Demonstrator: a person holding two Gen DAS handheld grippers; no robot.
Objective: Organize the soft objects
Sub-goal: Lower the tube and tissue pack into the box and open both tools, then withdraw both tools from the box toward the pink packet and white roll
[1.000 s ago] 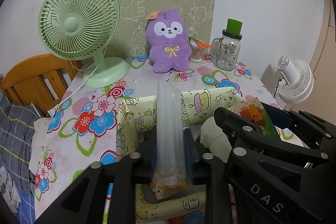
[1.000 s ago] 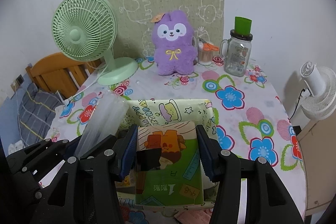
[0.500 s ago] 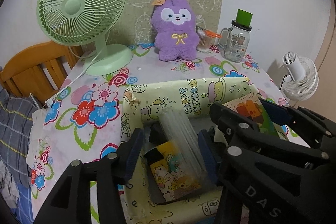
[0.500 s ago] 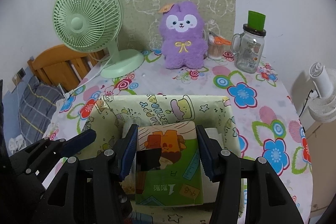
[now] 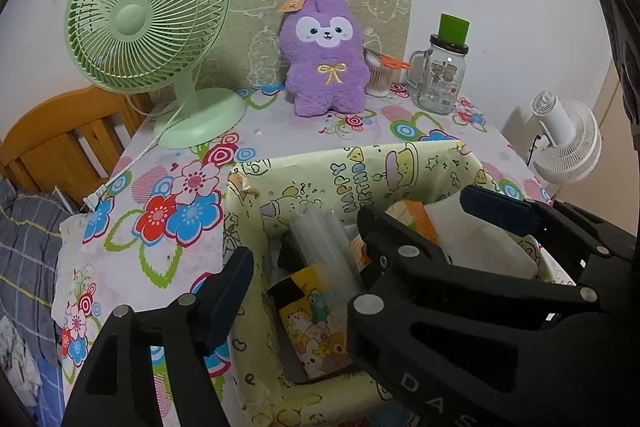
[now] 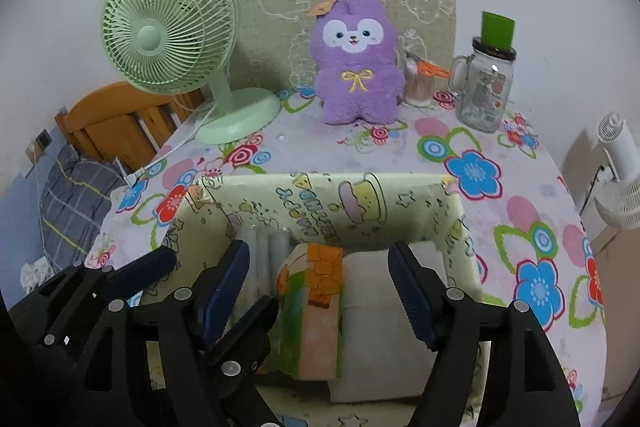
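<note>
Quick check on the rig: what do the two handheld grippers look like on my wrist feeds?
Both are matte black plastic clamps with two long fingers, dark blue ribbed pads and round silver rivets. The left gripper and right gripper match; white letters "DAS" mark the right one's finger in the left view. No cables or sleeves show.

Both wrist cameras look steeply down along their fingers, close over the patterned box (image 5: 400, 163) (image 6: 320, 187). Both views share the purple plush (image 5: 326, 59) (image 6: 358, 63) beyond.

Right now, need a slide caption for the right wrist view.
Right gripper open over the box, tissue pack released inside, purple plush toy waiting at the back.
</note>
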